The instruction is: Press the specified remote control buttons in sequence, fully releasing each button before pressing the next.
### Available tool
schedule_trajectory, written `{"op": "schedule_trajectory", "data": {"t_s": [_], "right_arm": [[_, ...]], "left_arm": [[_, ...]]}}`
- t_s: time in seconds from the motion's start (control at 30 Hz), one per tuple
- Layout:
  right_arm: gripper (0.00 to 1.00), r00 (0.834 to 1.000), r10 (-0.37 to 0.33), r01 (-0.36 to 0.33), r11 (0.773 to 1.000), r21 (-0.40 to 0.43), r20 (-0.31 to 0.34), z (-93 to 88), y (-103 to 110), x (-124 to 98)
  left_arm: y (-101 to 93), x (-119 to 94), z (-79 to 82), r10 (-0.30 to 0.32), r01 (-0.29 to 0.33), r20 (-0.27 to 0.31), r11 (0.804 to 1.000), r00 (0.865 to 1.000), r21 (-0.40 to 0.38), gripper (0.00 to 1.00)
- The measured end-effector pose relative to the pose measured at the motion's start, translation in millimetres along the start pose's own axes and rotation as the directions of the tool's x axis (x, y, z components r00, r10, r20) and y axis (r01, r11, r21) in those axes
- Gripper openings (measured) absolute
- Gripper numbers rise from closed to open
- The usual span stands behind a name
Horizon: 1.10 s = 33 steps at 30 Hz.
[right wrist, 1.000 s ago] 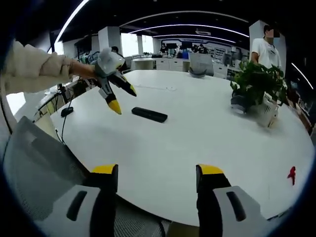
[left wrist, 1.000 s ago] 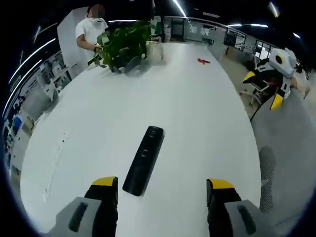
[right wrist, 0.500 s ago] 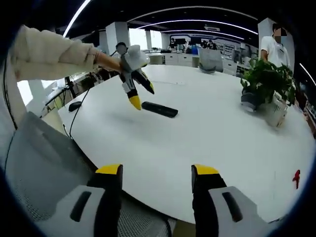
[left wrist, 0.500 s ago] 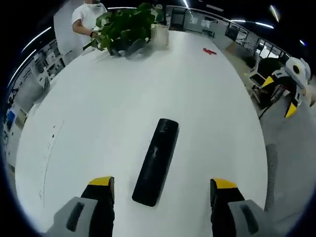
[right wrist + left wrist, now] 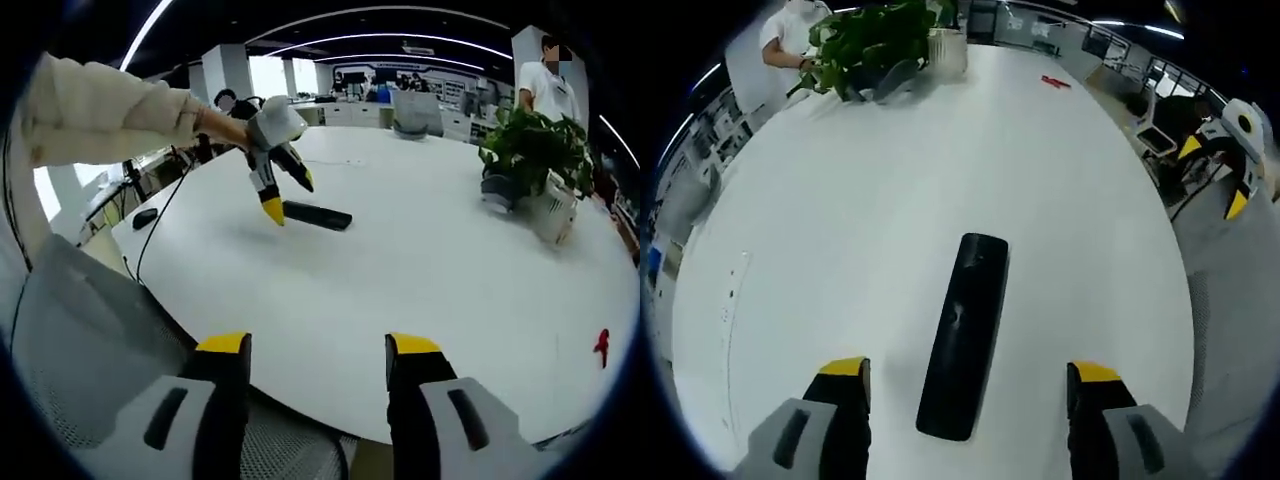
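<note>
The remote control (image 5: 965, 335) lies flat on the white counter (image 5: 840, 220), a slim black bar whose long axis runs away from the left gripper (image 5: 965, 385), its near end sitting between that gripper's two yellow-tipped jaws and its far end leaning a little to the right. The jaws are spread wide and hold nothing, one on each side of the remote and clear of it, hovering just above the counter. A small round button shows near the middle of the remote's face; other markings are too faint to read. In the right gripper view the remote control (image 5: 317, 215) lies across the far left part of the counter, with the left gripper (image 5: 287, 195) poised just over it on a cream sleeve (image 5: 100, 110). The right gripper (image 5: 317, 345) hangs at the near edge of the counter, well apart from the remote, jaws spread and empty. So the left gripper is much the nearer, and the likely move is a short descent along the remote's axis onto a button. A potted plant (image 5: 875, 45) stands at the far end, a small red object (image 5: 1055, 82) lies beyond to the right, and a person (image 5: 545, 80) stands behind the plant.
</note>
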State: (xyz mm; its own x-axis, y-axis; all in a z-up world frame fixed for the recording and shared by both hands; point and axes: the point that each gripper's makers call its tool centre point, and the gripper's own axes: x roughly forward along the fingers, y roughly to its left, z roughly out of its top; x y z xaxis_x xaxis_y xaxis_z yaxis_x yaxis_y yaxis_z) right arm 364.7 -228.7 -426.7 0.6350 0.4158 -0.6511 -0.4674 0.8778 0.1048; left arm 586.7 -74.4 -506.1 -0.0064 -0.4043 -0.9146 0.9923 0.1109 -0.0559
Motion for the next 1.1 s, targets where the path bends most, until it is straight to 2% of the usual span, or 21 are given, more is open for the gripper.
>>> {"op": "schedule_trajectory", "data": {"t_s": [0.1, 0.23, 0.6, 0.67, 0.77, 0.93, 1.1], "right_arm": [[0.54, 1.000, -0.004, 0.004, 1.000, 0.010, 0.010, 1.4, -1, -1], [0.52, 1.000, -0.003, 0.003, 1.000, -0.007, -0.016, -2.7, 0, 0], [0.42, 0.999, -0.016, 0.014, 0.999, -0.032, -0.051, -9.1, -4, 1], [0.41, 0.998, -0.020, 0.018, 0.999, -0.034, -0.053, -9.6, -5, 1], [0.40, 0.998, -0.025, 0.023, 0.999, -0.038, -0.055, -10.2, -6, 0], [0.39, 0.998, -0.026, 0.024, 0.999, -0.039, -0.054, -10.1, -6, 0], [0.38, 0.998, -0.025, 0.023, 0.999, -0.039, -0.059, -11.2, -6, 0]], "left_arm": [[1.6, 3, 0.6, -0.007, 0.007, -0.004, 1.000, 1.000, 0.003, 0.84], [6.6, 6, -0.8, 0.006, -0.006, -0.026, 1.000, 1.000, 0.005, 0.83], [8.4, 9, -8.5, -0.011, 0.014, -0.068, 0.999, 0.998, 0.045, 0.70], [9.0, 9, -7.9, -0.013, 0.017, -0.066, 0.998, 0.998, 0.056, 0.65], [9.7, 8, -6.1, -0.013, 0.017, -0.055, 0.996, 0.998, 0.087, 0.51], [9.7, 8, -6.8, -0.014, 0.020, -0.067, 0.995, 0.998, 0.098, 0.47], [7.1, 8, -6.9, -0.023, 0.030, -0.071, 0.995, 0.997, 0.100, 0.35]]}}
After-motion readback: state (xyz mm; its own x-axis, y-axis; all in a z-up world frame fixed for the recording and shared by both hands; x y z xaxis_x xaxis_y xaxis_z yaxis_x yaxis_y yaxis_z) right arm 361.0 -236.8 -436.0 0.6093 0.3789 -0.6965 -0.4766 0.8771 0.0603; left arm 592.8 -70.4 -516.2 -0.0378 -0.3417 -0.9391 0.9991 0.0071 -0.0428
